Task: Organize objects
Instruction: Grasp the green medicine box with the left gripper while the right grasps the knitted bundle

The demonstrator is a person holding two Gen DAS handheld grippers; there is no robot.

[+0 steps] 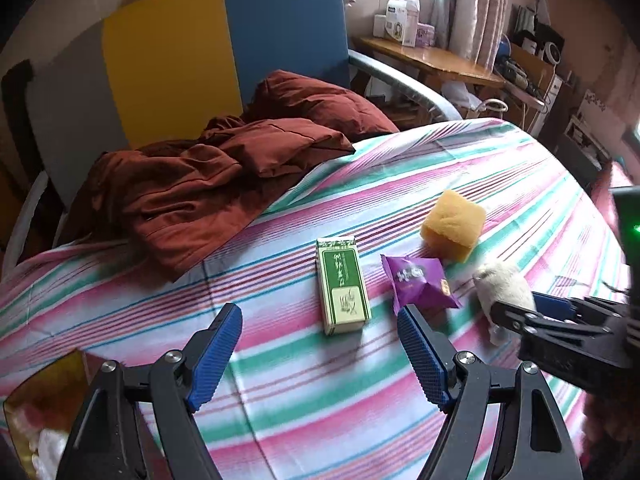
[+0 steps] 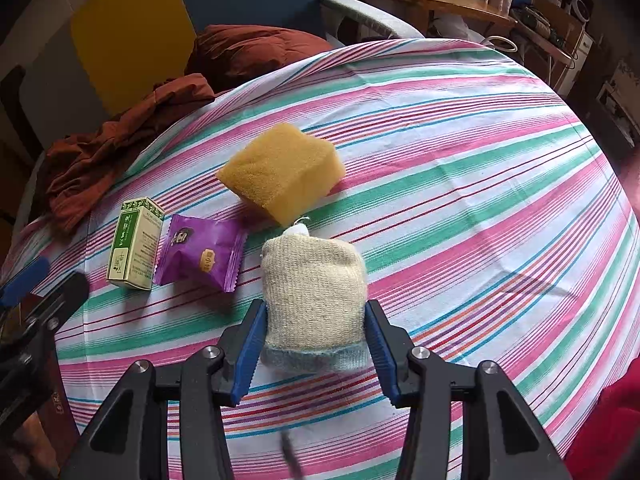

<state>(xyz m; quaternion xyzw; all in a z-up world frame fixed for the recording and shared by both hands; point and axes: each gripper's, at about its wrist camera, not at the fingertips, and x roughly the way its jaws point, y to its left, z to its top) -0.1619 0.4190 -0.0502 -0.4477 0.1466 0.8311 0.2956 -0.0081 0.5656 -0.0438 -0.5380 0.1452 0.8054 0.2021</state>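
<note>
On the striped bedsheet (image 1: 280, 380) lie a green-and-cream box (image 1: 342, 286), a purple snack packet (image 1: 418, 282), a yellow sponge (image 1: 454, 224) and a cream knitted pouch (image 1: 506, 280). My left gripper (image 1: 320, 344) is open and empty, just in front of the box. My right gripper (image 2: 314, 340) has its blue pads on both sides of the knitted pouch (image 2: 314, 292), which lies on the sheet. In the right wrist view the sponge (image 2: 280, 172) lies behind the pouch, the packet (image 2: 200, 252) and box (image 2: 136, 244) to its left.
A crumpled rust-brown cloth (image 1: 208, 188) lies at the back left of the bed. A blue, yellow and grey headboard (image 1: 180, 52) stands behind it. A wooden desk (image 1: 432, 56) with boxes stands by the window. A red cloth (image 2: 608, 424) sits at the lower right.
</note>
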